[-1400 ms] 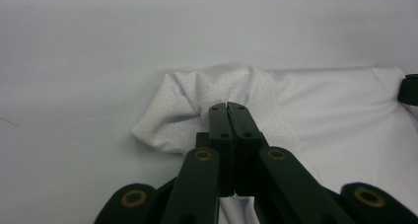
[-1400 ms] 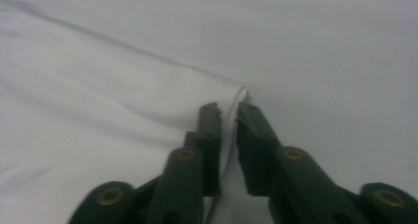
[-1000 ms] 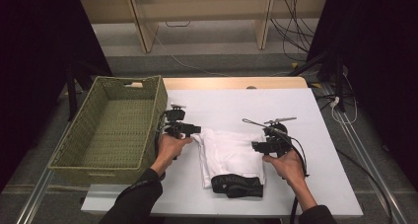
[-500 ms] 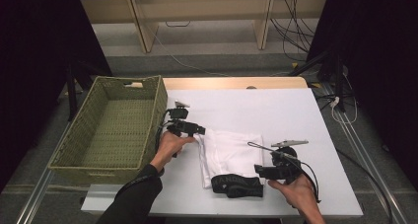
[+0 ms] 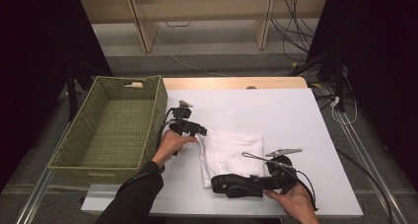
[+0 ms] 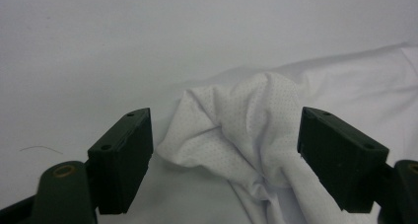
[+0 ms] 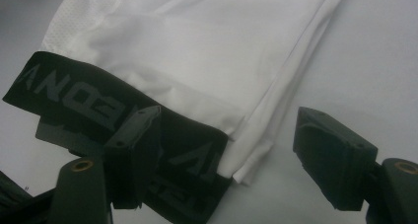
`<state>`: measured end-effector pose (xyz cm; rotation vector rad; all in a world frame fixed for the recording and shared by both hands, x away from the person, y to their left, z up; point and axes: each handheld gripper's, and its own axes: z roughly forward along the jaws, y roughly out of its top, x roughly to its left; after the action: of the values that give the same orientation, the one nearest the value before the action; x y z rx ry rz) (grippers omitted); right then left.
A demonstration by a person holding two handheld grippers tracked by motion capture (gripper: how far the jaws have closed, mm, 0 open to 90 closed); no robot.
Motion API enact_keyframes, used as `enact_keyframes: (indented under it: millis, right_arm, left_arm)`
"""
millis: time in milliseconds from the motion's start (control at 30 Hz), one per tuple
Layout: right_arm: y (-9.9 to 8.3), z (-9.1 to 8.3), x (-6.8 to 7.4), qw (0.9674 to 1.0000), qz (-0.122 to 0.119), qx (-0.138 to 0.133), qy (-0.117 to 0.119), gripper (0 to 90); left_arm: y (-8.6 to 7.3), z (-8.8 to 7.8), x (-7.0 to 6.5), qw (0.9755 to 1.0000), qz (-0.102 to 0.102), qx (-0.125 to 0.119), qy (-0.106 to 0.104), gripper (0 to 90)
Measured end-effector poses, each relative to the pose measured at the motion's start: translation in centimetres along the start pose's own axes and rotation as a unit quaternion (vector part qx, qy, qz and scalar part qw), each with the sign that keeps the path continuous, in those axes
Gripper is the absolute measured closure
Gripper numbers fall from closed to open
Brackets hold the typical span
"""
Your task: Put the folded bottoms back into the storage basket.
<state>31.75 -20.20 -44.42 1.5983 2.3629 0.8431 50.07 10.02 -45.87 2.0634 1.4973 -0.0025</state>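
One white worktop (image 5: 276, 110), bearing one folded white garment (image 5: 231, 152) with one black lettered waistband (image 5: 241, 185) along its near edge; the garment lies at the middle of the worktop, just right of the basket. One woven green basket (image 5: 116, 130), rectangular, at the worktop's left edge. Two hand-held tongs. Left tongs (image 5: 198, 131): at the garment's far left corner, jaws spread and just been opening; in the left gripper view a bunched corner of the white cloth (image 6: 241, 130) rises between the jaws, touched by neither pad. Right tongs (image 5: 256, 183): at the waistband's right end, jaws spread and just been opening; in the right gripper view the waistband's corner (image 7: 197, 160) and the garment's hem lie between the jaws, with the left jaw over the black band and the right jaw standing clear over bare worktop.
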Motion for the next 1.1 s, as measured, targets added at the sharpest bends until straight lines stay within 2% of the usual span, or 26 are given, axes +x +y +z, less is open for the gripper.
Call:
enact_keyframes:
  millis: [167, 300, 500, 667, 800, 833, 900, 933, 1000, 1033, 1100]
  right_arm:
    - [-0.1, -0.1, 0.0, 1.0, 0.002, -0.001, 0.0, 27.7]
    - [-0.1, 0.0, 0.0, 1.0, 0.0, 0.0, 0.004, 27.7]
    - [-0.3, -0.1, 0.0, 1.0, 0.001, 0.002, 0.005, 27.7]
    - [-0.3, -0.2, 0.1, 1.0, 0.001, 0.002, 0.006, 27.7]
    - [-0.3, -0.2, 0.2, 1.0, 0.003, 0.002, 0.007, 27.8]
    - [-0.3, -0.2, 0.2, 1.0, 0.003, 0.002, 0.008, 27.8]
    - [-0.3, -0.2, 0.2, 1.0, 0.003, 0.002, 0.008, 27.9]
    - [-0.2, -0.1, 0.2, 1.0, 0.003, 0.003, 0.007, 28.0]
    - [-0.2, 0.0, 0.1, 1.0, 0.006, 0.005, 0.005, 28.3]
    - [-0.3, 0.0, 0.0, 1.0, 0.006, 0.006, 0.005, 28.4]
    - [-0.3, 0.1, -0.1, 0.9999, 0.009, 0.007, 0.003, 28.5]
  left_arm:
    - [0.3, 0.5, -0.3, 0.9999, 0.004, 0.01, 0.0, 20.5]
    - [0.5, 1.1, -0.3, 0.9996, 0.014, 0.022, 0.009, 19.8]
    - [0.5, 1.6, 0.0, 0.9996, 0.008, 0.027, 0.005, 18.2]
    - [0.5, 1.6, -0.5, 0.999, 0.02, 0.04, 0.011, 21.1]
    - [0.4, 1.5, -0.8, 0.9981, 0.031, 0.052, 0.002, 31.4]
    - [0.3, 1.5, -1.0, 0.9978, 0.035, 0.056, -0.007, 36.1]
    - [0.2, 1.5, -1.0, 0.9976, 0.04, 0.057, -0.008, 44.7]
    - [0.1, 1.5, -1.1, 0.997, 0.048, 0.058, -0.014, 55.3]
    - [-0.1, 1.5, -0.9, 0.9967, 0.048, 0.057, -0.034, 68.8]
    - [-0.2, 1.5, -0.8, 0.9969, 0.047, 0.05, -0.037, 73.9]
    - [-0.4, 1.3, -0.7, 0.9969, 0.052, 0.042, -0.042, 78.5]
